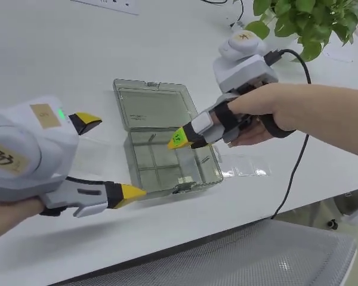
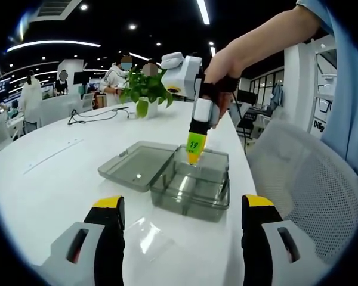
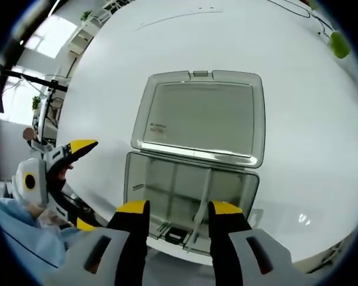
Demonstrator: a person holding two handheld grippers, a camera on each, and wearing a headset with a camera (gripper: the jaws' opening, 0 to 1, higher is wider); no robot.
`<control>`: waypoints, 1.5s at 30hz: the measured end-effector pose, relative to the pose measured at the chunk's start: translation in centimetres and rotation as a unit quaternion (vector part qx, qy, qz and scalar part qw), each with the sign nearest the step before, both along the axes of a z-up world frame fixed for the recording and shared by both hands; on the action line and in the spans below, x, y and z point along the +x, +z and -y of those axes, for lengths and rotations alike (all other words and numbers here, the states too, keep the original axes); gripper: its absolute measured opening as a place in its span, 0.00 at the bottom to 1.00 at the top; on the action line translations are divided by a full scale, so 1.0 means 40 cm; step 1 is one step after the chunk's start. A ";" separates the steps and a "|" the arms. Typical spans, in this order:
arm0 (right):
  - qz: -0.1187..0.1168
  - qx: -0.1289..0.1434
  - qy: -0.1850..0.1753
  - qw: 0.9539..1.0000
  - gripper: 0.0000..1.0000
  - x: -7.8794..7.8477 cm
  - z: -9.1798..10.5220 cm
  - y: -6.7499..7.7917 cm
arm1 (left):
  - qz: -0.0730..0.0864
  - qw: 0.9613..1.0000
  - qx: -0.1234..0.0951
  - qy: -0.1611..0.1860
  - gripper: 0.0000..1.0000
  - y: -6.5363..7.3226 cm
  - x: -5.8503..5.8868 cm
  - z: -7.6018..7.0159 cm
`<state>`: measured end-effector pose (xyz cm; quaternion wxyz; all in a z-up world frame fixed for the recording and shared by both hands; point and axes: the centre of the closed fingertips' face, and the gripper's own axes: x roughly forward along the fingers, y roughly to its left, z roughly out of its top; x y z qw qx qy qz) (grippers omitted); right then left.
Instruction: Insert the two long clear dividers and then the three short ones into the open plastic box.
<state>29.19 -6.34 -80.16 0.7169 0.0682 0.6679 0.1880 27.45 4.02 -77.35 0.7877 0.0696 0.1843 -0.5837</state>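
The open clear plastic box sits mid-table with its lid laid flat behind it. Clear dividers stand inside as a grid. My right gripper hovers tip-down over the box's right half. Seen in its own view, the right gripper has its jaws partly apart on either side of an upright clear divider in the box. My left gripper is open and holds nothing, left of the box. More loose clear dividers lie right of the box, and a clear piece lies near the left jaws.
A potted plant stands at the back right. A black cable runs from the right gripper over the table's edge. A grey mesh chair is just below the front edge. Several people stand far off in the room.
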 end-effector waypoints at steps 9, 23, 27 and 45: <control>0.051 0.028 0.003 0.998 0.66 -0.001 -0.024 0.030 | -0.002 1.000 0.001 0.006 0.82 0.004 -0.006 -0.006; 0.156 0.015 0.002 0.988 1.00 -0.006 0.008 0.062 | -0.010 1.000 0.006 0.019 0.82 0.009 -0.022 -0.014; 0.185 0.040 -0.015 0.982 1.00 -0.007 0.003 0.086 | -0.016 0.999 0.009 0.031 0.82 0.009 -0.025 -0.018; 0.319 0.101 -0.064 0.940 1.00 -0.024 0.070 0.193 | -0.060 0.989 0.035 0.128 0.81 -0.009 -0.036 -0.063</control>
